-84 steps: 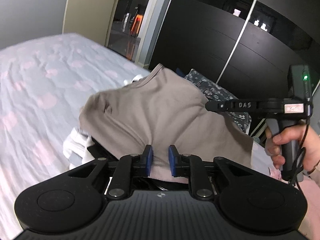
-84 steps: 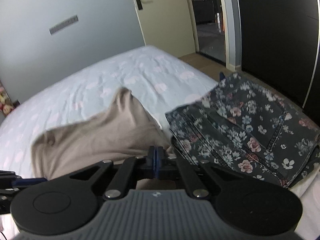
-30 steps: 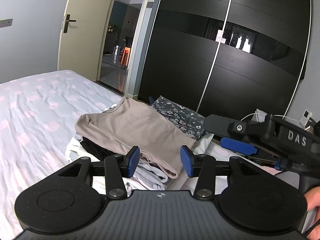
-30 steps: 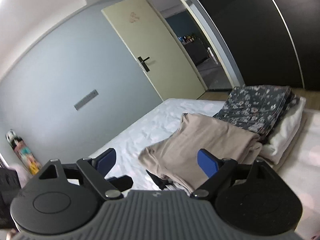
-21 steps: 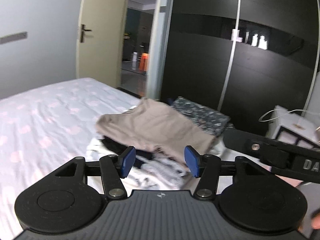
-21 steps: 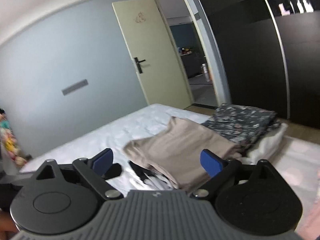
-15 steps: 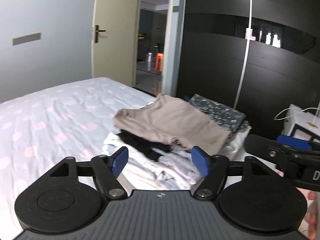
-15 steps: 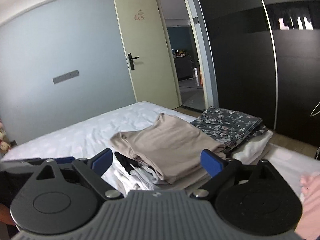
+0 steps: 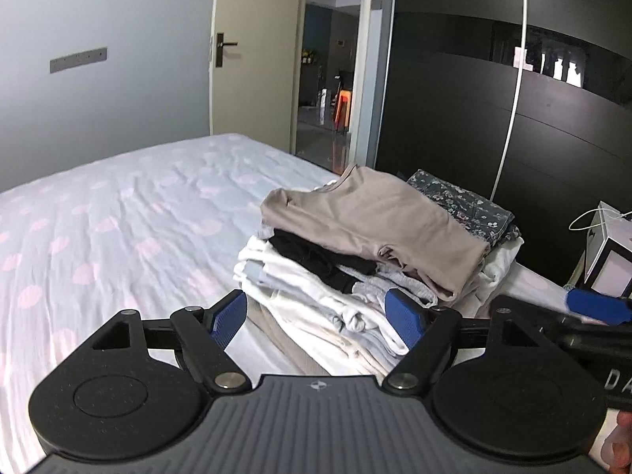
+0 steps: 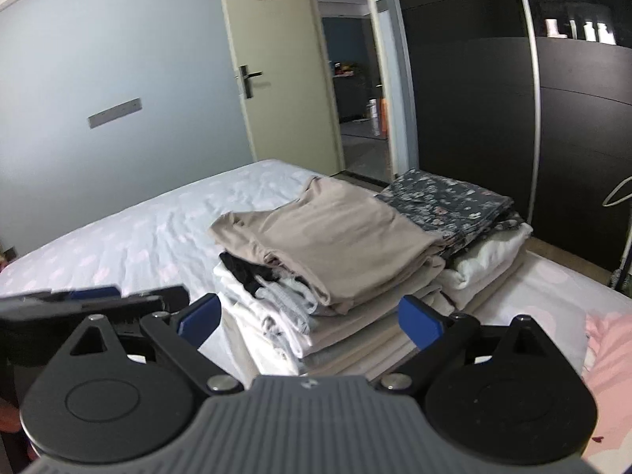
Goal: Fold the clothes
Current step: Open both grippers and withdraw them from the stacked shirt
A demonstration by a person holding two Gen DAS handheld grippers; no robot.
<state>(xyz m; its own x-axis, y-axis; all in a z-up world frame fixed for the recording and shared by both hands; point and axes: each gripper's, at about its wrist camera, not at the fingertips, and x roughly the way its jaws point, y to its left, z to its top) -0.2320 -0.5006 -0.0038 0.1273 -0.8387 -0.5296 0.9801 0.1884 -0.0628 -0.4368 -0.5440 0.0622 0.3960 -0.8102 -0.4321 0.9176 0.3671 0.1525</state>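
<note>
A folded beige shirt (image 9: pixel 375 229) (image 10: pixel 335 237) lies on top of a stack of folded white and black clothes (image 9: pixel 304 284) (image 10: pixel 272 300) on the bed. Beside it a dark floral garment (image 9: pixel 462 201) (image 10: pixel 450 201) rests on a white folded pile (image 10: pixel 486 260). My left gripper (image 9: pixel 316 316) hangs just short of the stack, its jaws opening, nothing between them. My right gripper (image 10: pixel 312 316) stands open and empty in front of the same stack. Its blue pad (image 9: pixel 592 308) shows at the right edge of the left wrist view.
The bed sheet (image 9: pixel 118 217), pale with pink spots, stretches left of the stack. A pink cloth (image 10: pixel 608 355) lies at the right. A black wardrobe (image 9: pixel 513 118), an open doorway (image 9: pixel 328 79) and a white paper bag (image 9: pixel 608 252) stand beyond the bed.
Both grippers let go of the beige shirt, which now lies on the stack, and drew back from it. Both jaws have opened wide, and the views turned left.
</note>
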